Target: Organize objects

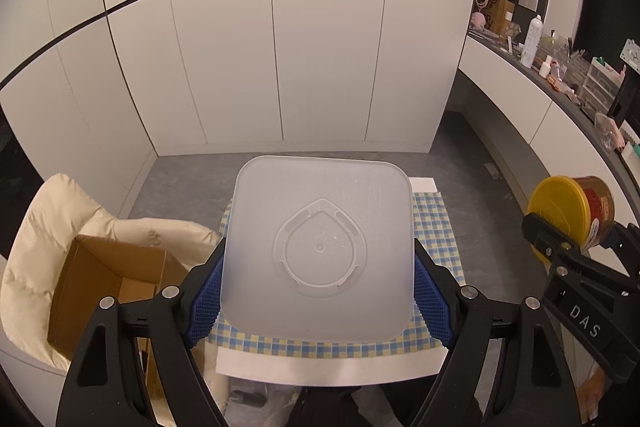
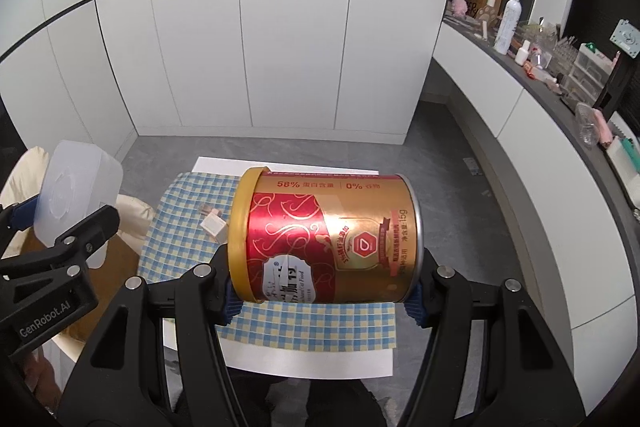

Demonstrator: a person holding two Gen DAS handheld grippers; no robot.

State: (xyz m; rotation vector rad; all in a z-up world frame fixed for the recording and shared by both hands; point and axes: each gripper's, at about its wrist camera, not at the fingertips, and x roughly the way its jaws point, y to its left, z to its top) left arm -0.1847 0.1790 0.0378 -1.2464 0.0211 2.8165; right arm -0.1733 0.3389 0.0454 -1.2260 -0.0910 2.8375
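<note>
My left gripper (image 1: 318,291) is shut on a translucent white plastic container (image 1: 320,247), held up with its square bottom facing the camera, above the checked cloth (image 1: 434,223). It also shows at the left of the right wrist view (image 2: 76,187). My right gripper (image 2: 322,287) is shut on a gold and red cat-food can (image 2: 328,239) with a yellow lid, held on its side above the cloth (image 2: 180,211). The can also shows at the right of the left wrist view (image 1: 572,215). A small white block (image 2: 214,227) lies on the cloth behind the can.
The cloth covers a small white table (image 2: 304,363). An open cardboard box (image 1: 108,283) sits on a cream cushion (image 1: 40,227) to the left. White cabinets (image 1: 280,59) stand behind. A cluttered counter (image 2: 560,83) runs along the right.
</note>
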